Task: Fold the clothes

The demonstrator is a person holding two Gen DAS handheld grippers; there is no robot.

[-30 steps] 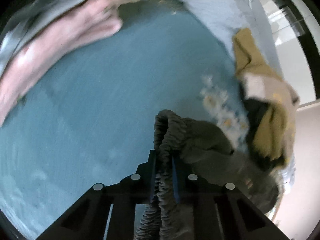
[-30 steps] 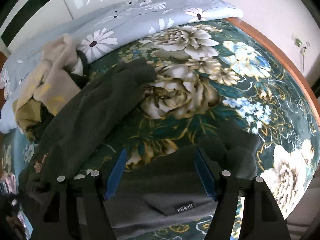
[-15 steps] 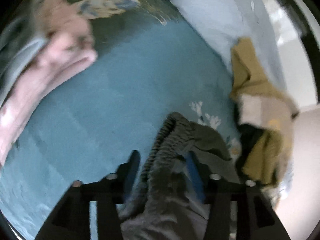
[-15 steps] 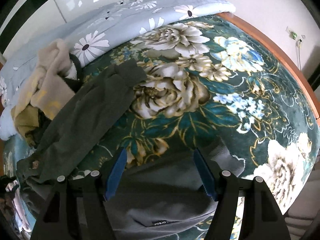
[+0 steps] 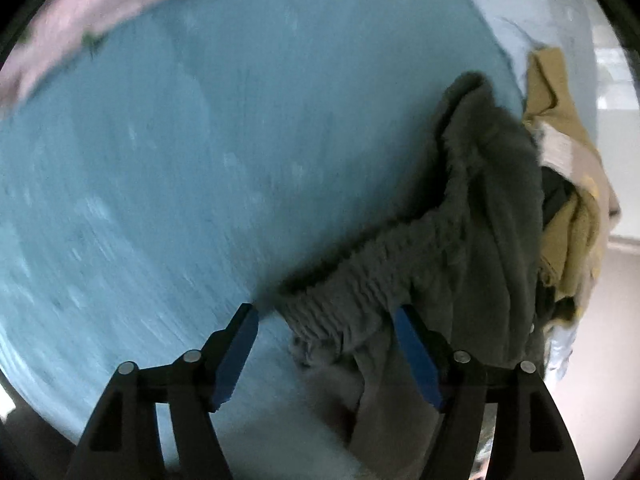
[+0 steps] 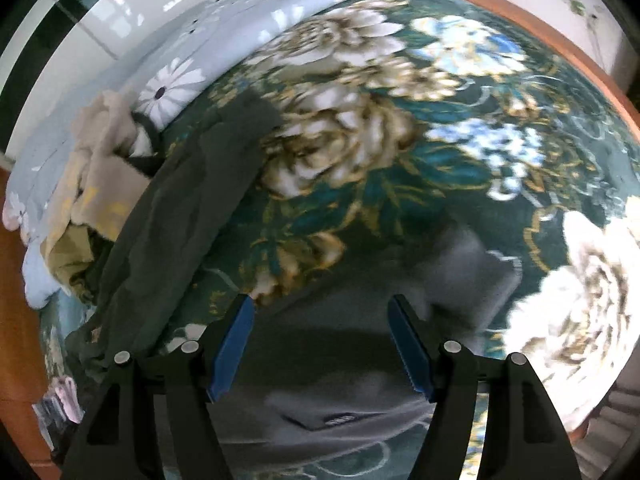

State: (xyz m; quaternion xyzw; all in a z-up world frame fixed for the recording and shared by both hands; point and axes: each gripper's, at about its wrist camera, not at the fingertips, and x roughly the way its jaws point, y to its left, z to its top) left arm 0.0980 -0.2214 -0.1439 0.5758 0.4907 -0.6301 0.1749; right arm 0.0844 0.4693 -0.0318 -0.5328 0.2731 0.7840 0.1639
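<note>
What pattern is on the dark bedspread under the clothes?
Large cream and blue flowers with gold outlines on a dark green bedspread, clearest in the right wrist view.

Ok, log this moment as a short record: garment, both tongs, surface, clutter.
garment: dark green trousers, elastic waistband bunched, lying on the bed
left tongs: just been opening, waistband between the pads but not pinched
right tongs: open, over a grey garment
surface: teal floral bedspread
clutter: mustard and beige clothes pile beside the trousers

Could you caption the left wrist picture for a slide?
Left gripper open above grey trousers' ribbed waistband, on a blue sheet.
</note>
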